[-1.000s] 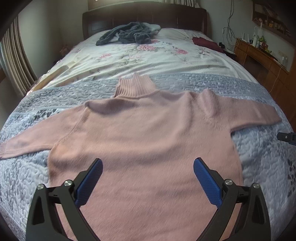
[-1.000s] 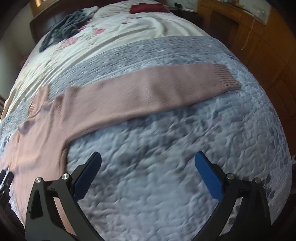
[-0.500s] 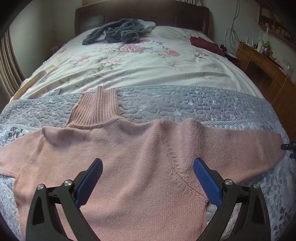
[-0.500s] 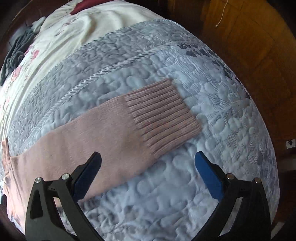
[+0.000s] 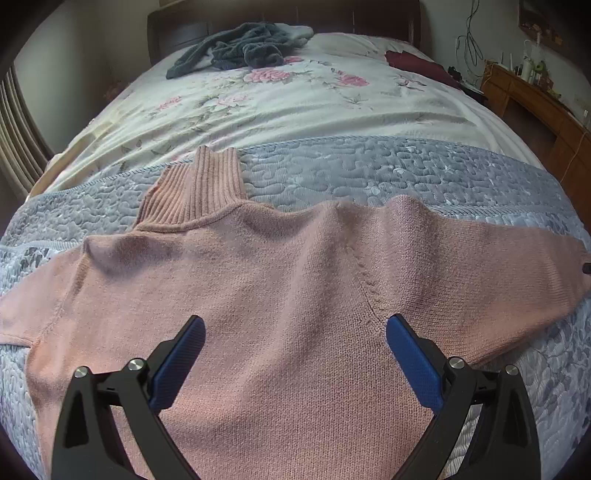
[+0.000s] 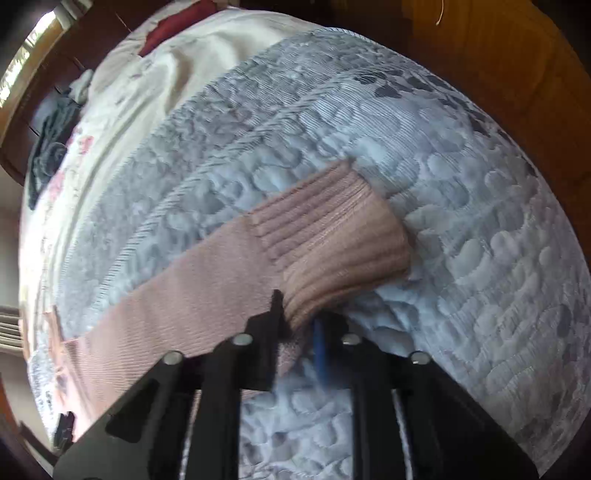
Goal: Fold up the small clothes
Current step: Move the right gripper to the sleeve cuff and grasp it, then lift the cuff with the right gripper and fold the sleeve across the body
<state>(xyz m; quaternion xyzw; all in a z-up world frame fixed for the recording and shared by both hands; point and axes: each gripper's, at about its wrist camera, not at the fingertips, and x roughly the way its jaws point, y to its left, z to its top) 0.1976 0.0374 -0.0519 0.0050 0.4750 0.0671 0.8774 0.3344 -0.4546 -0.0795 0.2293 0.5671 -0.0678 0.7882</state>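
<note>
Half a second earlier the right hand-held gripper [image 6: 295,317] had hovered wide open over the ribbed cuff [image 6: 332,243]; now its jaws had drawn together on the near edge of that cuff, pinching the knit between them. Over the same interval the left hand-held gripper [image 5: 295,332] had barely shifted and hung over the chest of the pink sweater [image 5: 280,295] with its blue pads [image 5: 413,362] spread wide, gripping nothing.

That sweater lay flat on the grey quilted blanket [image 5: 388,173] across the foot of the bed [image 5: 295,99], its ribbed turtleneck collar [image 5: 195,188] pointing toward the headboard [image 5: 332,16]. One sleeve [image 5: 498,266] ran out from the sweater's body to the right edge of the left wrist view; the other sleeve left that view on the opposite side. From the right wrist camera, the sleeve stretched from the cuff back toward the sweater's body at lower left, lying on the quilted blanket.

Beyond the sweater's collar, farther up the bed, the floral sheet [image 5: 295,92] carried a heap of dark grey clothing [image 5: 240,50] near the headboard and a dark red garment [image 5: 417,64] to the right of that heap. A wooden dresser [image 5: 546,110] stood off to the right of the bed.
</note>
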